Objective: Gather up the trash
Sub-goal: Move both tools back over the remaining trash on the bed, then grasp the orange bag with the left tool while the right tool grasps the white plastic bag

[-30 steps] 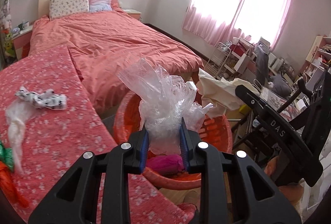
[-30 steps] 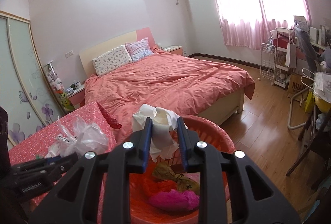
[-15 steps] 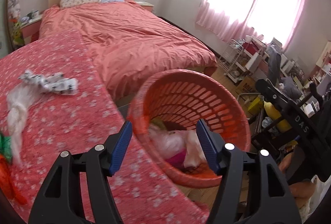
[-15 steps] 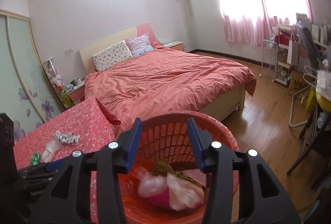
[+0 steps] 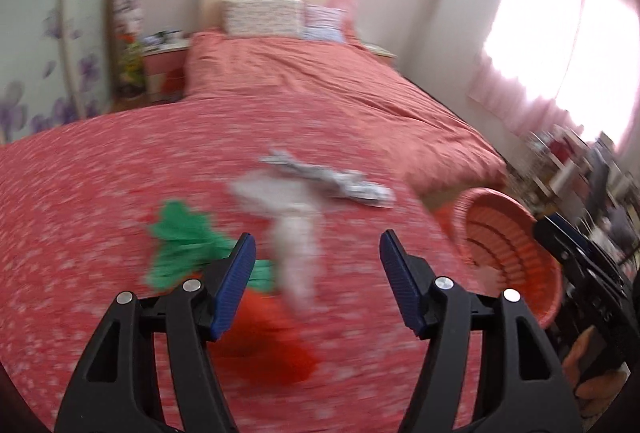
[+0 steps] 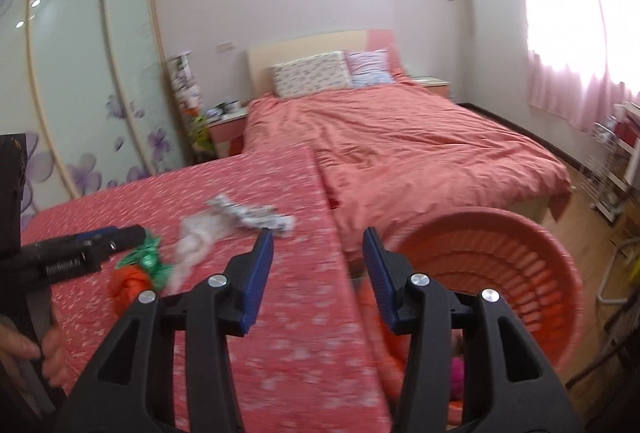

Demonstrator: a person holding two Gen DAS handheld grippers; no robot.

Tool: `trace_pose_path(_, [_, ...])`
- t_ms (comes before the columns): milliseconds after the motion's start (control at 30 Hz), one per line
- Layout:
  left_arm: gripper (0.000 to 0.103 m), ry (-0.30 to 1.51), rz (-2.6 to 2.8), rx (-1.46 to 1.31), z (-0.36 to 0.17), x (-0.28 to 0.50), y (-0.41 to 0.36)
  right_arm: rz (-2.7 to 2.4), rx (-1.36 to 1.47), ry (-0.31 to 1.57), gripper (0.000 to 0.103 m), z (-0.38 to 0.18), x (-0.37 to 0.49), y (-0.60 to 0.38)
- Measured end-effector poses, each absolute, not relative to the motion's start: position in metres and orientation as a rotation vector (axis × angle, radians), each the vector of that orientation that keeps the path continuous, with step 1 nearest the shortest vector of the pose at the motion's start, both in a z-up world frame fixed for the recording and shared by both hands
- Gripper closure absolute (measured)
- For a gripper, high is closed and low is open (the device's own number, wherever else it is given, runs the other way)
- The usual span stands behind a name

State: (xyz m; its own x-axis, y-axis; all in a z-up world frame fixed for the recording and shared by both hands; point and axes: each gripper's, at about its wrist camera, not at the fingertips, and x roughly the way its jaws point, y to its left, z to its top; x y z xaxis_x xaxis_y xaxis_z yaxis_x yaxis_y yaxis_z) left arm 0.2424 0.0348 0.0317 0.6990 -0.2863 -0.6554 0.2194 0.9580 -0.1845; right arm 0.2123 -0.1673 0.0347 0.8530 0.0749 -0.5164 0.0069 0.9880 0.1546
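My left gripper (image 5: 318, 283) is open and empty above the red flowered table (image 5: 100, 193), over a clear plastic bag (image 5: 292, 233). An orange bag (image 5: 264, 333) and a green wrapper (image 5: 180, 245) lie beside it, a black-and-white wrapper (image 5: 332, 181) farther off. My right gripper (image 6: 318, 273) is open and empty over the table's right edge, left of the orange basket (image 6: 520, 265). The same trash shows there: clear bag (image 6: 196, 245), patterned wrapper (image 6: 252, 215), green wrapper (image 6: 148, 261), orange bag (image 6: 128, 283). The left gripper (image 6: 100, 239) reaches in from the left.
The basket (image 5: 508, 245) stands off the table's right edge and holds pink trash (image 6: 458, 369). A bed with a salmon cover (image 6: 420, 153) lies behind. A sliding wardrobe (image 6: 80, 73) is at left, a wire rack (image 6: 612, 169) and curtains at right.
Both grippers opened and dropped a clear plastic bag and white paper into the basket. Then both swung left, back over the table and its remaining trash.
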Motion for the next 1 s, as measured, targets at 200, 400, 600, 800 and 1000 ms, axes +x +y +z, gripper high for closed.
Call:
trace_pose_path(200, [0.039,0.767,-0.221,-0.138,0.023,0.236,0.077,0.094,0.144,0.58,0.057,0.029,0.23,-0.126])
trace_pose_path(400, [0.031,0.794,-0.26,-0.123,0.003,0.228,0.062,0.111,0.14,0.614,0.057,0.021,0.239,-0.106])
trace_pose_path(600, [0.053,0.885,-0.209,-0.093,-0.031,0.238,0.053,0.122,0.136,0.638,0.057,0.018,0.242,-0.097])
trace_pose_path(800, [0.062,0.836,-0.23,-0.138,-0.023,0.223,0.086,0.17,0.126,0.674,0.057,0.01,0.255,-0.073])
trace_pose_path(1000, [0.062,0.789,-0.14,-0.154,-0.008,0.208,0.141,0.207,0.114,0.718,0.057,-0.002,0.281,-0.037])
